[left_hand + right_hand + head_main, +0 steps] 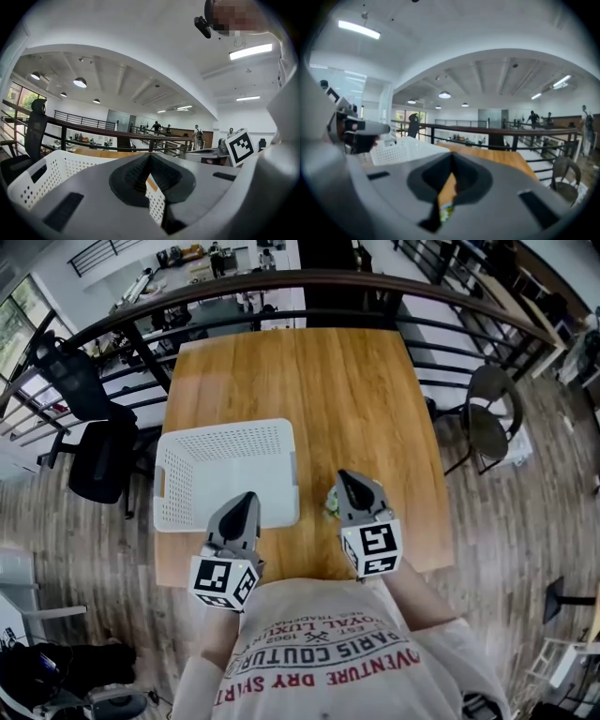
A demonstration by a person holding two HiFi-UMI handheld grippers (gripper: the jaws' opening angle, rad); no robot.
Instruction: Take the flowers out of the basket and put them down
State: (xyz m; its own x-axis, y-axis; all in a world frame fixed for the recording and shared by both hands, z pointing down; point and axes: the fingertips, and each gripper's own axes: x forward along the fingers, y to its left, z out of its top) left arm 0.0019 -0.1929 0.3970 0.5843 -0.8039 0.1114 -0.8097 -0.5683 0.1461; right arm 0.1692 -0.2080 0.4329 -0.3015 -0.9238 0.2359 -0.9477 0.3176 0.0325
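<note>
Two hand-held grippers hover low over a wooden bench [319, 381], seen from the head camera looking steeply down. I see the left gripper [247, 501] above the near edge of a white perforated basket [225, 427], which sits on the bench's left side. Its own view shows its jaws brought together at the tips with nothing between them. Only the basket's holed wall and a strip of wood show through the slot below the tips.

The right gripper [350, 480] is to the right of the basket, clear of it, pointing away from me across the bench. Its jaws are closed too, tips meeting, and they hold nothing.

The flowers [331, 505], a small green and white bunch, lie on the bare wood outside the basket. They sit just beside the right gripper's left flank, between it and the basket's right wall. In the right gripper view a bit of green and white shows low through the gap under the closed tips, beneath the gripper and not in its grip. I cannot tell whether the bunch touches the gripper.
</note>
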